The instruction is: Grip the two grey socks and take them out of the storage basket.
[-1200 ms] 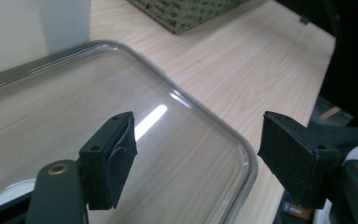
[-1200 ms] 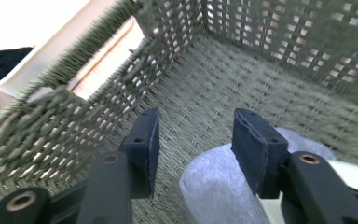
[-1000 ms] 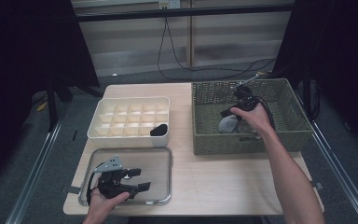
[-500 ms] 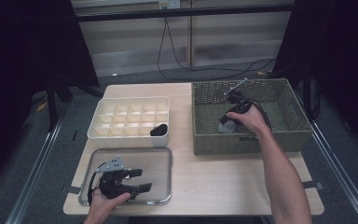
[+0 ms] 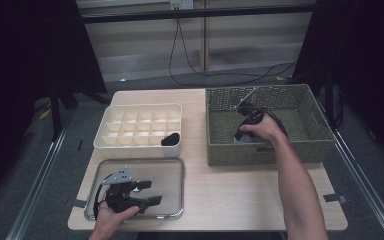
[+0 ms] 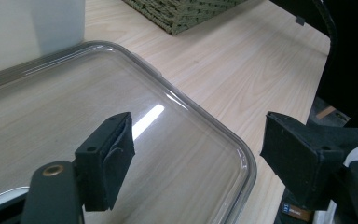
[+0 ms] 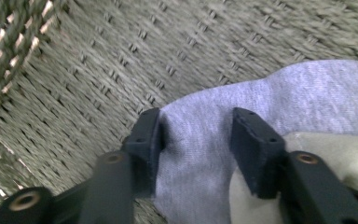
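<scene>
Sinking deeper into the woven basket (image 5: 315,107) since the earlier frames, right tool (image 7: 196,140) now sitting low against the near wall, right hand (image 5: 260,131) gripping over it in the high view. Jaws just closing in, one on each side of a raised fold of grey cloth (image 7: 279,98); left pad pressing into the fold's edge, right pad lying against the cloth, so pinching but not yet firmly clamping. Grey cloth lying on the basket floor directly under and ahead of the right tool, spreading off to its right. Pale beige cloth (image 7: 335,163) lying partly on top of the grey one, just beside the right jaw and running under it. Woven wall rising close on the left of the right tool.

Left tool (image 6: 196,154) keeping its place, resting over the clear tray (image 6: 205,121) near the front edge of the surface (image 6: 242,60), left hand (image 5: 112,216) holding it from below in the high view. Jaws standing wide apart, nothing between them, only tray bottom showing through the gap. Tray rim curving past just ahead of the right-hand jaw.

White compartment box (image 5: 140,125) standing beyond the left tool, with a dark item (image 5: 170,139) sitting in its near right compartment; identity too dark to tell.
</scene>
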The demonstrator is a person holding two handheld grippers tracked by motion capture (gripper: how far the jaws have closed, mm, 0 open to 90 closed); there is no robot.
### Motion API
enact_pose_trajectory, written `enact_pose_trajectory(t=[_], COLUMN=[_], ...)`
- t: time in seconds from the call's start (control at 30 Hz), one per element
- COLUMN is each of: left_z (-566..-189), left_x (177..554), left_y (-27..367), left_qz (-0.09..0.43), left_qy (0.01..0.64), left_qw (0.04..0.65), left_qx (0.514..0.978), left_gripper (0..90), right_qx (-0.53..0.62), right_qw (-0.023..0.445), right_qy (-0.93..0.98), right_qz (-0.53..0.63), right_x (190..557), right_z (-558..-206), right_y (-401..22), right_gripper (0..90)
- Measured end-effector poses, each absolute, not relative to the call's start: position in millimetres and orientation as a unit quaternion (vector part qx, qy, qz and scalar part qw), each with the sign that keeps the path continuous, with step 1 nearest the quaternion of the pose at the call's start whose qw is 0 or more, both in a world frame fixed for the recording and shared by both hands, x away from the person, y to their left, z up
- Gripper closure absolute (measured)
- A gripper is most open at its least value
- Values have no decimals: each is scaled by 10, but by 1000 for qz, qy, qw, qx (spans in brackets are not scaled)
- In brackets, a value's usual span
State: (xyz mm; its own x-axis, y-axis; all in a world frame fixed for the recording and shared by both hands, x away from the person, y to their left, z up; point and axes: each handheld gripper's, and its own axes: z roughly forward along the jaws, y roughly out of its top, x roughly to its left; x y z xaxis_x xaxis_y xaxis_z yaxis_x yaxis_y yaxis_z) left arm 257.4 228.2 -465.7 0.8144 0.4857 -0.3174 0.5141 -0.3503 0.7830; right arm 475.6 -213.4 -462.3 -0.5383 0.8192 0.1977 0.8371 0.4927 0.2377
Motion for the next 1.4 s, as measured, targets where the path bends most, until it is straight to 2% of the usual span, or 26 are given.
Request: enact_pose_trajectory(t=[0.13,0.27,0.7,1.4], left_z=[-4665,-4657,-4654,-4648], left_x=[2588,2608,2603,2606], left_y=[2287,2283,2252,2282], left_qz=[-16,-14,-13,-7], left_qy=[304,308,304,305], left_qw=[485,490,486,489], left_qx=[820,816,819,817], left_gripper=[248,249,249,247], right_qx=[-479,-477,-487,-473], right_qw=[15,-1,-26,-25], right_qy=[-866,-864,-828,-786], right_qz=[-140,-162,-277,-397], right_x=[4759,4740,4667,4532], right_z=[-4614,-4550,-4320,-4023], right_y=[-2117,-2135,-2272,-2309], right_gripper=[751,844,848,845])
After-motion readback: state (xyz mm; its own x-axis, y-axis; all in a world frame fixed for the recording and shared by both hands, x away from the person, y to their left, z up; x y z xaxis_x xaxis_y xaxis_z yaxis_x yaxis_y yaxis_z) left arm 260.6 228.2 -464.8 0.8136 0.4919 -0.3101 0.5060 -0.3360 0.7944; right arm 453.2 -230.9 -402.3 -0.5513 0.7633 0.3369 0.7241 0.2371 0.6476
